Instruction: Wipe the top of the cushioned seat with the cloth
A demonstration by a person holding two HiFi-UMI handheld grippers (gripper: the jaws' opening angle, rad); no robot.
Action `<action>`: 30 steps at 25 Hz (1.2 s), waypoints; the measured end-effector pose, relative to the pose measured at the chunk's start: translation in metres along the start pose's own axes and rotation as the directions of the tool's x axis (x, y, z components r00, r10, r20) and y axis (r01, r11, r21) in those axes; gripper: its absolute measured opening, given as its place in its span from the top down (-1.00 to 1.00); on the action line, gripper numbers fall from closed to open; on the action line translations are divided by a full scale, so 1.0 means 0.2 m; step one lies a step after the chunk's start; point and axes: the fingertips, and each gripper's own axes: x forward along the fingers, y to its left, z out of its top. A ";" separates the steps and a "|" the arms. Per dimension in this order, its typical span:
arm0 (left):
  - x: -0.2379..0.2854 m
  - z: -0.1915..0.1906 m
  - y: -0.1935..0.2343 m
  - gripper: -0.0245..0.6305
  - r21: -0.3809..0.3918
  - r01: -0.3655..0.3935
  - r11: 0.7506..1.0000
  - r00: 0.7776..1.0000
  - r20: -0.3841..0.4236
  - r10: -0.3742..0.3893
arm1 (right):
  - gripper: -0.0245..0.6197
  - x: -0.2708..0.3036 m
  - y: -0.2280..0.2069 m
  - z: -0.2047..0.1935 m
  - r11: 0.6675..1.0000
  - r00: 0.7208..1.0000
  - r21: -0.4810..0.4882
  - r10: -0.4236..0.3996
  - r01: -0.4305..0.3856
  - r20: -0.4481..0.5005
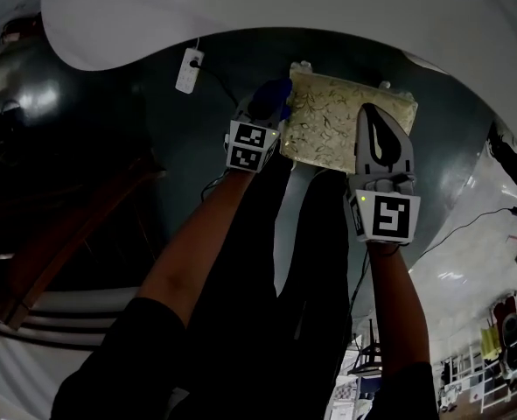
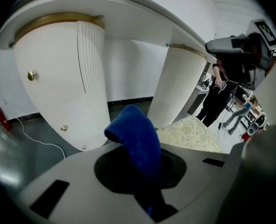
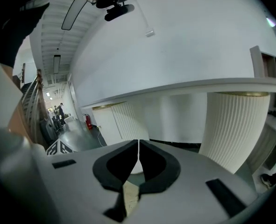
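- Head view: the left claw (image 1: pixel 262 116) is clamped on a blue cloth (image 1: pixel 274 96) right at the left edge of the cushioned seat (image 1: pixel 328 121). The right claw (image 1: pixel 376 116) hangs over the seat's right part.
- Left gripper view: the cloth bulges up out of the pinched jaws. The seat lies just ahead and to the right, so I'd say the wipe runs rightward, and this arm is placed for it.
- Right gripper view: the right claw is closed tight, gripping nothing, aimed towards a fluted white pedestal (image 3: pixel 229 125).
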 end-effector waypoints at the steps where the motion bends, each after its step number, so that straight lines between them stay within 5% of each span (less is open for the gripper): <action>1: 0.03 -0.01 0.01 0.77 -0.016 0.001 1.000 1.000 0.000 -0.001 | 0.80 0.02 -0.01 -0.03 1.000 1.000 0.009 -0.008 0.008 -0.002; 5: 0.16 -0.10 0.07 0.77 -0.146 -0.020 0.989 0.999 -0.030 0.016 | 0.80 0.09 -0.04 -0.13 0.999 1.000 0.053 0.007 -0.006 -0.010; 9: 0.27 -0.13 0.08 0.77 -0.179 0.000 0.984 0.998 -0.067 -0.012 | 0.80 0.14 -0.07 -0.20 0.998 0.999 0.066 0.009 -0.007 -0.036; 14: 0.35 -0.12 0.03 0.78 -0.318 0.043 0.947 0.997 -0.041 -0.059 | 0.80 0.13 -0.08 -0.28 0.995 0.998 0.102 0.019 -0.013 -0.062; 27: 0.33 -0.10 -0.04 0.78 -0.437 -0.017 0.899 0.999 0.019 0.028 | 0.80 0.09 -0.13 -0.39 0.991 0.994 0.125 0.048 -0.035 -0.097; 30: 0.32 -0.09 -0.05 0.78 -0.418 -0.033 0.908 0.999 0.016 0.043 | 0.80 0.06 -0.17 -0.43 0.990 0.991 0.141 0.045 -0.028 -0.122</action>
